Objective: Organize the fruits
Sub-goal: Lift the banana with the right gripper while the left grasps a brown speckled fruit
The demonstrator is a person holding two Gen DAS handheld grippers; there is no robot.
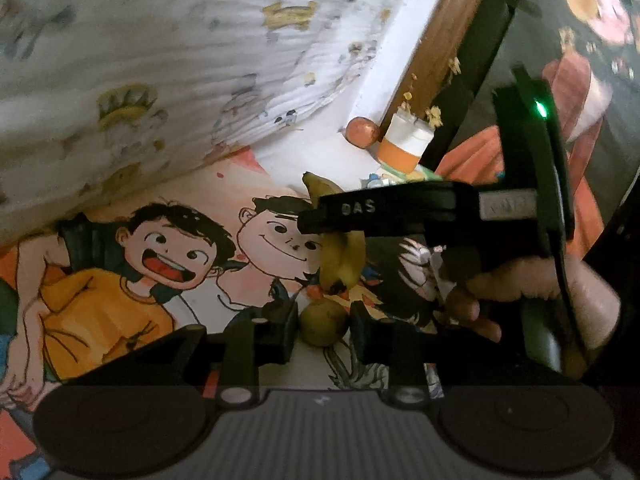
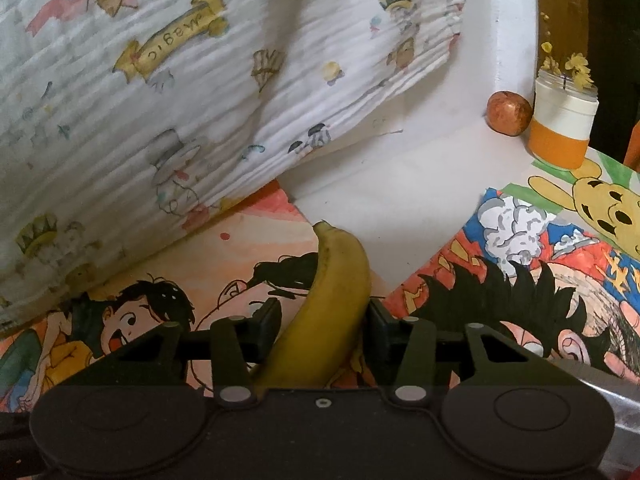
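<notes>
A yellow banana (image 2: 332,304) lies between the fingers of my right gripper (image 2: 324,320), which looks shut on it; the left wrist view shows the same banana (image 1: 344,256) crossed by the right gripper's black fingers (image 1: 384,212). A round yellow-green fruit (image 1: 323,322) sits on the cartoon mat between the pads of my left gripper (image 1: 324,324), whose jaws stand on either side of it with a small gap. A red-brown apple (image 2: 509,113) rests by the wall, also in the left wrist view (image 1: 362,132).
An orange and white jar (image 2: 560,128) with yellow flowers stands beside the apple, against a brown post (image 2: 560,12). A white patterned cloth (image 2: 200,80) hangs over the left. Colourful cartoon drawings (image 2: 540,260) cover the surface. A hand (image 1: 532,292) holds the right gripper.
</notes>
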